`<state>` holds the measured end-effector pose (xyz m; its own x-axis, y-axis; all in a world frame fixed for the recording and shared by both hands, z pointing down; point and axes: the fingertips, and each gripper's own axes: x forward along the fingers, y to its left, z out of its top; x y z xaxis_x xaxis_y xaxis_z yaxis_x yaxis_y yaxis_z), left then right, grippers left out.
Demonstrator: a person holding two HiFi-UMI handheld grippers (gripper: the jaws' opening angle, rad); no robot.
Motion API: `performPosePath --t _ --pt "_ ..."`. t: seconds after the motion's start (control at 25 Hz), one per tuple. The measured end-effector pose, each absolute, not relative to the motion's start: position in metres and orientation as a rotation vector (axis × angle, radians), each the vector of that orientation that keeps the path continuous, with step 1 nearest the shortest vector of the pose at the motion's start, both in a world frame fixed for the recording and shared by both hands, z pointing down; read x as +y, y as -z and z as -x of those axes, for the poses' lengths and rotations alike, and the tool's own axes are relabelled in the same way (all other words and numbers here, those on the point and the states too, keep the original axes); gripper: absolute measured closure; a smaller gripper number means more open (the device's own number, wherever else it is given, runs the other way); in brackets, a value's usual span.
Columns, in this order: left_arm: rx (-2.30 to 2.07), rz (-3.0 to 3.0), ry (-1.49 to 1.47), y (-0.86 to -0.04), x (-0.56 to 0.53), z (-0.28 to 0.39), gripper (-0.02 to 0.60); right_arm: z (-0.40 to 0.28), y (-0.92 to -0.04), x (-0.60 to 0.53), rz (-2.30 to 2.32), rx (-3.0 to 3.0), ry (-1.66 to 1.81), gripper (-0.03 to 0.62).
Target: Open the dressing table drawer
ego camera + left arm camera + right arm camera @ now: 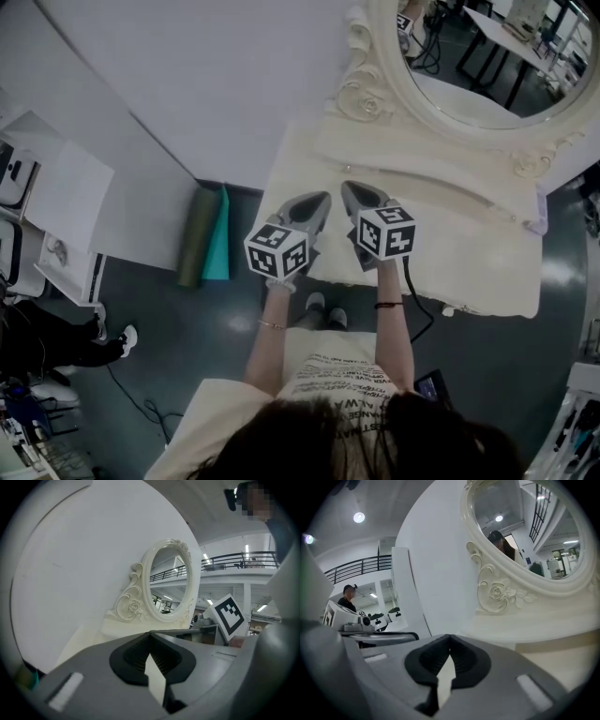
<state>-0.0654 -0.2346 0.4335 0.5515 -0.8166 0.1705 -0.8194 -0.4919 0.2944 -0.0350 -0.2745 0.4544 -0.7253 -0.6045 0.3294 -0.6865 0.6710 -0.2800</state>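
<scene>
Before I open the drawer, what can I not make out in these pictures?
- Drawer front and handle: head view, under the dressing table top and behind the left gripper and right gripper; both gripper views, behind each gripper's own body.
- Mirror: head view's top edge cuts it off.
- Small thing at the table's right edge: too small to name.

Cream dressing table (469, 253) set against white wall, at 1 o'clock in head view. Oval mirror (478, 66) in carved frame stood along top's back edge, at 12 to 1 o'clock. Small pale purple object (537, 223) seen at top's 3 o'clock end; kind not made out. Dark glossy floor (234, 328) seen below. Olive roll (197, 236) and teal sheet (219, 236) laid side by side, touching, at wall base, at table's 9 o'clock. Black cable (131, 394) trailed over floor at 7 o'clock.
</scene>
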Motion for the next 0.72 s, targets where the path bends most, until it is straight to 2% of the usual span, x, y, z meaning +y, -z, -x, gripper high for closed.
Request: performPosePath --t 0.72 --pt "-1.2 -2.43 -0.068 -0.467 -0.269 0.077 0.588 0.045 -0.494 -0.312 -1.186 -2.558 -0.69 0.591"
